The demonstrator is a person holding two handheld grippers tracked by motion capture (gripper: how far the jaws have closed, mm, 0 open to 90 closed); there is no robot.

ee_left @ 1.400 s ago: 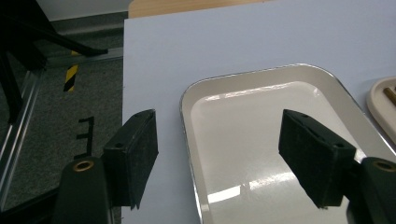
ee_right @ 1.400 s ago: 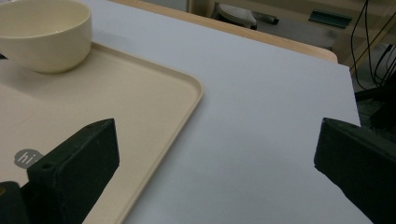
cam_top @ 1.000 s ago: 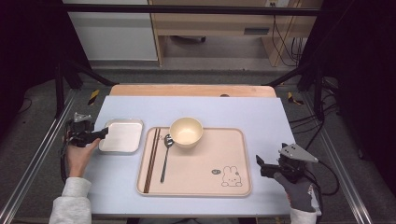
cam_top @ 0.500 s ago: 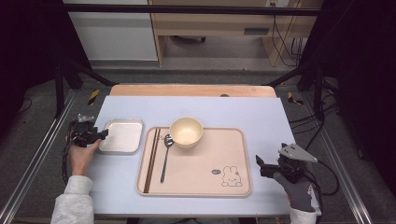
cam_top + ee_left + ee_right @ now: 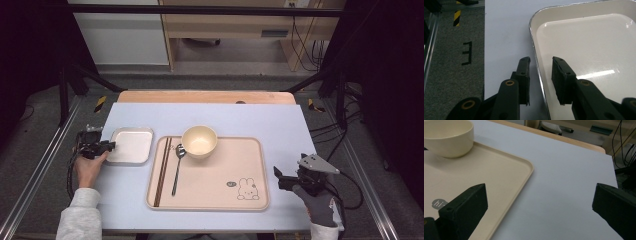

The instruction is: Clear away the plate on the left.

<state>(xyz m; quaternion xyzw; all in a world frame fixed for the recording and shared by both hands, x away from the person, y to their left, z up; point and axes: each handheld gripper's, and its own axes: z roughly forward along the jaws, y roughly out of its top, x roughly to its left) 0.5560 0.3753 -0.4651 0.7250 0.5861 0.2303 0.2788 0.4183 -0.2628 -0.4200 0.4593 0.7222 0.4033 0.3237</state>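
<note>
A small white rectangular dish [image 5: 131,145] sits on the table left of a beige tray [image 5: 215,200]. My left gripper [image 5: 109,145] is at the dish's left edge. In the left gripper view its jaws [image 5: 541,75] stand a little apart astride the dish's rim [image 5: 534,45], one outside and one over the dish's floor, neither pressing on it. My right gripper [image 5: 278,177] hovers wide open just off the tray's right edge. In the right gripper view [image 5: 539,202] there is bare table between its jaws.
The beige tray [image 5: 499,177] holds a cream bowl [image 5: 199,141] at its back, a spoon [image 5: 177,167] and dark chopsticks [image 5: 162,171] along its left side, and a rabbit print at front right. The bowl [image 5: 447,137] appears far left in the right gripper view.
The left gripper has shifted slightly at the white dish's left rim. The dish, the tray's contents and the right gripper have not moved.
</note>
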